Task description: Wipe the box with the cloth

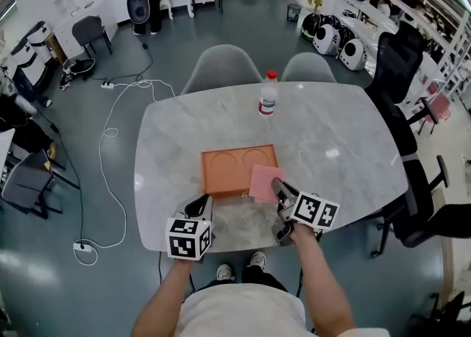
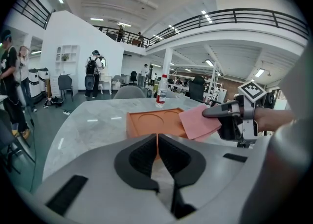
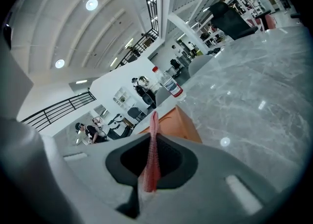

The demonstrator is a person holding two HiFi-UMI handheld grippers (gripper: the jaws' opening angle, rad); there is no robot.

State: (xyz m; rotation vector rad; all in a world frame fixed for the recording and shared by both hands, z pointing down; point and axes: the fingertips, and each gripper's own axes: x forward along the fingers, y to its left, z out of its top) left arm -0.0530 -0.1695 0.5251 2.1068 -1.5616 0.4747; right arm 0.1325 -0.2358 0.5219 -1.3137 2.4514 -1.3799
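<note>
Two grippers are in front of you, both low over the near part of the marble table (image 1: 346, 137). The left gripper (image 1: 202, 201) points at the near left corner of the box (image 1: 237, 168). In the left gripper view its jaws are pressed together, and a thin orange strip of the box edge stands between them, so this gripper is clamped on the box there. The right gripper (image 1: 278, 185) is just beside it on the right, at the near right corner of the box. Its jaws are closed on the pink cloth (image 1: 262, 183); in the right gripper view you see the cloth edge-on, as a narrow pink band squeezed between the two black pads.

The cloth spreads from those jaws over the near right corner of the box and goes a little past its right side. Whether it presses on the surface there, I cannot tell.

The box is flat and orange, with two shallow round hollows in its top. It lies on the table a little nearer to you than the middle.

Further away, near the far edge, a clear bottle (image 1: 268, 93) with a red cap stands upright, well apart from the box. Behind the table there are two grey chairs (image 1: 223, 65), and to the right some black office chairs (image 1: 401, 56). On the floor at the left a white cable (image 1: 110, 174) runs in loops.
</note>
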